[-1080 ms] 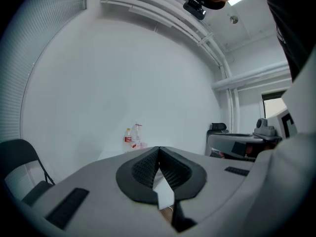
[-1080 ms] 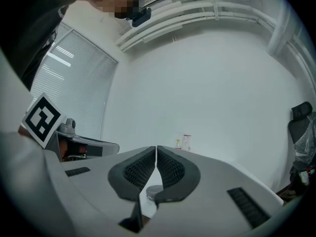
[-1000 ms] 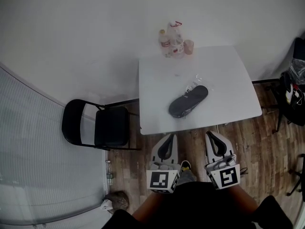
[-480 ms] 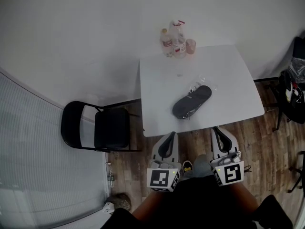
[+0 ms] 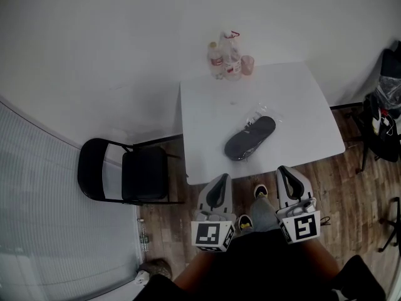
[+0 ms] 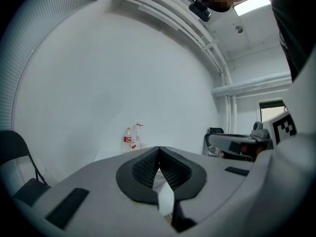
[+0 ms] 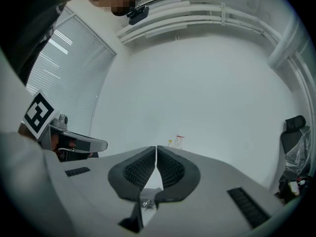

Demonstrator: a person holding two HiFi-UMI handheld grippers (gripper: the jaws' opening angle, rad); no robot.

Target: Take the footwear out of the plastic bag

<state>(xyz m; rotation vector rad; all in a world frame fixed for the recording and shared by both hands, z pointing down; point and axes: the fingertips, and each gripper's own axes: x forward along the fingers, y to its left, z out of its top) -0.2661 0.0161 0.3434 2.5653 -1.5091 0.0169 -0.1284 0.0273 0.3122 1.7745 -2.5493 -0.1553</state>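
The left gripper (image 6: 158,154) has its jaws pressed together with nothing between them. The right gripper (image 7: 156,154) is the same: jaws shut tight and empty. Both point level toward a white square worktop (image 5: 207,105) and are held side by side just short of its near edge, above the wooden floor (image 5: 351,187), not touching anything.

On the worktop, toward its near half and slightly right of centre, lies a dark slipper (image 5: 249,138), set on a slant. It is inside a clear plastic bag (image 5: 260,111), whose loose crumpled end shows past the slipper's far tip.

At the worktop's far edge, against the wall, stand a few plastic bottles (image 5: 224,58) and a pink cup (image 5: 248,63), well apart from the bag. A black folding chair (image 5: 125,174) stands to the left of the worktop.

Judging from this, the task has not begun. The slipper is fully bagged and neither gripper has reached it. Everything is left: close in, open the jaws, hold the bag, and draw the slipper out.
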